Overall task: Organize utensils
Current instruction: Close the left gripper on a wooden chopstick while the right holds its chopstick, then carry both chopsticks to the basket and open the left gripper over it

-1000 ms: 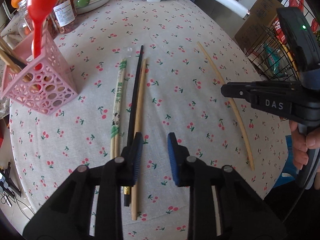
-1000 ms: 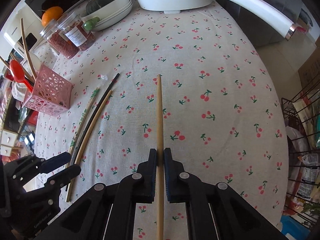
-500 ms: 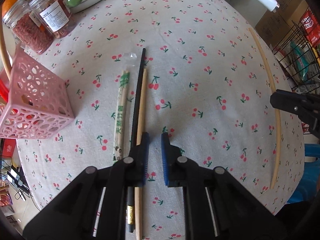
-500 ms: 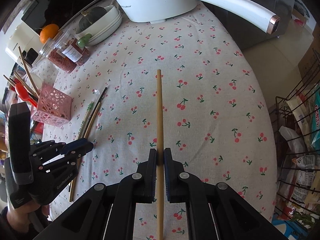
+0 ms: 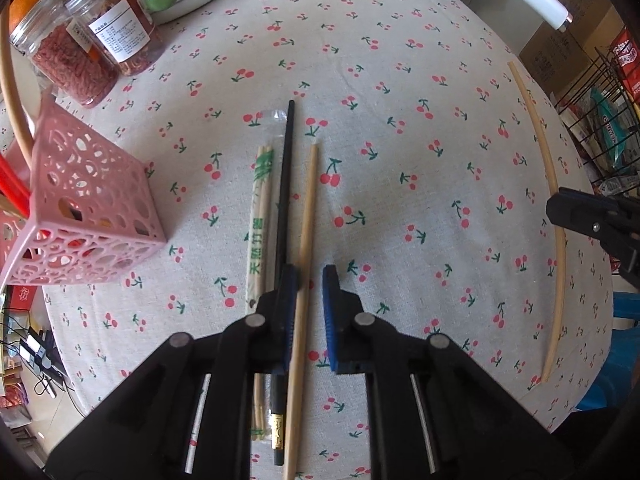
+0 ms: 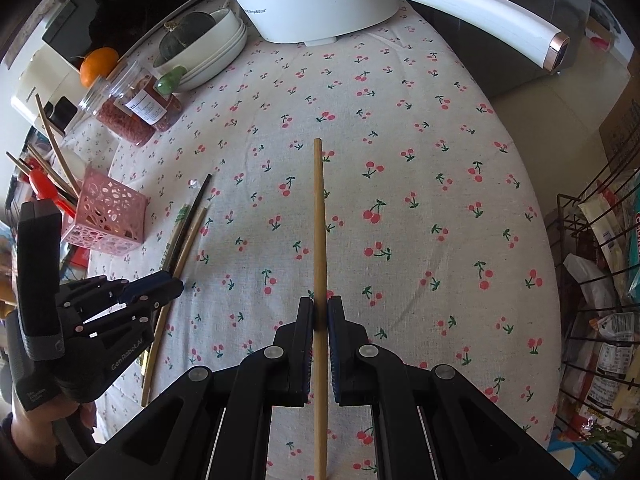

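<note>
A pale wooden chopstick (image 6: 320,240) is held clamped at frame center of the right wrist view, pointing up-frame. In the left wrist view, a black chopstick (image 5: 285,188), a second wooden chopstick (image 5: 306,220) and a wrapped bamboo pair (image 5: 260,216) are laid side by side at center. A pink perforated holder (image 5: 86,216) is positioned at left.

cream tablecloth (image 5: 400,240) printed with red cherries on green stems. pink perforated plastic holder (image 5: 92,216). one black chopstick (image 5: 285,184), tan wooden chopsticks (image 5: 307,216), green-printed wrapped bamboo pair (image 5: 259,216). blue gripper pads (image 5: 330,312).
</note>
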Available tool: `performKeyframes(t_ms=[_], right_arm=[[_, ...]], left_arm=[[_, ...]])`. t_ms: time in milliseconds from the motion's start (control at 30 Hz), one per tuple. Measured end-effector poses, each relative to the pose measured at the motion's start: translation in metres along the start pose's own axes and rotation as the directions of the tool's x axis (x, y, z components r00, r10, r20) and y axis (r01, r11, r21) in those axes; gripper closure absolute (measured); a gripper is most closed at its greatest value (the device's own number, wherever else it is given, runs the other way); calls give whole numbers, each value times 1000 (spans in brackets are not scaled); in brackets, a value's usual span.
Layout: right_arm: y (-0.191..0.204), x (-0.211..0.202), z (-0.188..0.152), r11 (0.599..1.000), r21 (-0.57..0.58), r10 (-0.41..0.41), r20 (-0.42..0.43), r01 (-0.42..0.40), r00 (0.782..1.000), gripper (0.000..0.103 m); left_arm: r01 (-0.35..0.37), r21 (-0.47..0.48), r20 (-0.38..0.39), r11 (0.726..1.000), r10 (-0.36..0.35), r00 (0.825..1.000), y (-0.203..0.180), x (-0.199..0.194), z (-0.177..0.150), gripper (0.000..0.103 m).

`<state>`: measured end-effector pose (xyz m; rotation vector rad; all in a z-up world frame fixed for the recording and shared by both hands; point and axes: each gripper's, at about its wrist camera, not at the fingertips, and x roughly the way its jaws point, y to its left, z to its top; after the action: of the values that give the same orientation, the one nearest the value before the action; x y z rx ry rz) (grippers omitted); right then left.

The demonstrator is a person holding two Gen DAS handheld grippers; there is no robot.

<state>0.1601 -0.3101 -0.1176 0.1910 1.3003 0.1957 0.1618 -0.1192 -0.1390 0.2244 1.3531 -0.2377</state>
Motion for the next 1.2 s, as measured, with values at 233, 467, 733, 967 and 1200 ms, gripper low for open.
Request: performKeyframes(t_ms=[233,467,733,967,1200], right_arm=[[1,-2,-1,1000,9,1,4,-1,1000,96],[7,-24,-9,999,23,26,65,-28,998,96],[31,-58,-26,998,-7,66,157,-66,985,96],[69,-82,-33,995,-74,88,260,-71,962,96],[103,-106,-25,989,-123,127,386,-85,914,96]], left_arm=[[-10,13,-20,1000,10,1000,-7,10,10,94],[22,18,105,1000,-24,994,-15,-20,-8,96],[103,-4,304,995,-97,948,22,-94,-55,96],[191,-77,468,979,-134,874,68,-139,-90,96],[269,-87,671,959,-143,728,106,-200,-107,96]])
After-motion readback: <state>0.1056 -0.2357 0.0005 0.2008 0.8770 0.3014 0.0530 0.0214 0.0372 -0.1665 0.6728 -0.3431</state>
